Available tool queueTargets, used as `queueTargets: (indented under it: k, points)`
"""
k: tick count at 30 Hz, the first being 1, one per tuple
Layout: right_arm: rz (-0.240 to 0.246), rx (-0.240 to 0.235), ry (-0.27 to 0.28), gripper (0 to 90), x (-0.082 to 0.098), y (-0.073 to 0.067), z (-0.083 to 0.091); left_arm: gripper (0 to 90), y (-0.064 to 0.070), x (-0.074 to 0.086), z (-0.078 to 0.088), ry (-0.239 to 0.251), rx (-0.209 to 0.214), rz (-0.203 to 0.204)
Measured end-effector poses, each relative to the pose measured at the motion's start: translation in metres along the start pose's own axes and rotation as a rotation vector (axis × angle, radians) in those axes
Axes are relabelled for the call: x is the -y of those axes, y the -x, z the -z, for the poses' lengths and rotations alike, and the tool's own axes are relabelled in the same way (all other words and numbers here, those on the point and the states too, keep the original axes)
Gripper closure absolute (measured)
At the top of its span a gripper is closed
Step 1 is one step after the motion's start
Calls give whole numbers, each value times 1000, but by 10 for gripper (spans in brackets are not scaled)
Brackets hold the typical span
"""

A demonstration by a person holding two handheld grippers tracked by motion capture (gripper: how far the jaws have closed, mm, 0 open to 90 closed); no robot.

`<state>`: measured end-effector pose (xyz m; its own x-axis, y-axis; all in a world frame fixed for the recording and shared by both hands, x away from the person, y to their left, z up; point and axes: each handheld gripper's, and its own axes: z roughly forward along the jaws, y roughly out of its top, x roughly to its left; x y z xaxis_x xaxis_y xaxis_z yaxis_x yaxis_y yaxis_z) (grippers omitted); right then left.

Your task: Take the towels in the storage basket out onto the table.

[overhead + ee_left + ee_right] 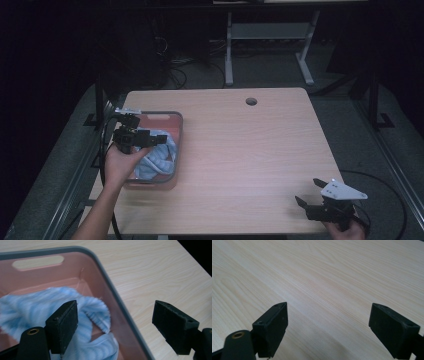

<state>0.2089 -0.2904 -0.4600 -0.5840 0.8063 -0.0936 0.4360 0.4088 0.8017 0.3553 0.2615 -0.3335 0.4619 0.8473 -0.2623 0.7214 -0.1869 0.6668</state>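
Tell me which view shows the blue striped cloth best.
The left gripper view: the fluffy blue-and-white striped cloth lies close up in the pink plastic bin with grey rim, pile and hemmed edge clear, beyond the open left tongs. The high view shows it small, partly behind those tongs. The right gripper view shows bare tabletop.

In the left gripper view, the pink bin (pixel 100 272) runs off the left and bottom edges, and one black jaw covers part of the blue towel (pixel 30 307). At the high view's lower right, the frame's bottom edge cuts off the hand (pixel 345 231) holding the right tool (pixel 312 192).
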Motion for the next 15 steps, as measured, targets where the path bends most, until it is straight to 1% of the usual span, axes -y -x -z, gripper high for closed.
queueTargets:
  k: [4,10,11,12,15]
  points:
    - [6,-2,-2,151,0,0,-1,200,-9,5,5,18,-24,19]
    - [2,-2,-1,151,0,-1,-1,200,-16,10,5,10,-46,30]
    - [1,-2,0,151,0,-1,0,199,-17,11,5,8,-53,35]
    - [1,-2,0,151,0,0,0,194,-19,14,3,11,-73,44]
    - [-1,-2,-1,151,0,0,0,194,-22,17,2,6,-81,55]
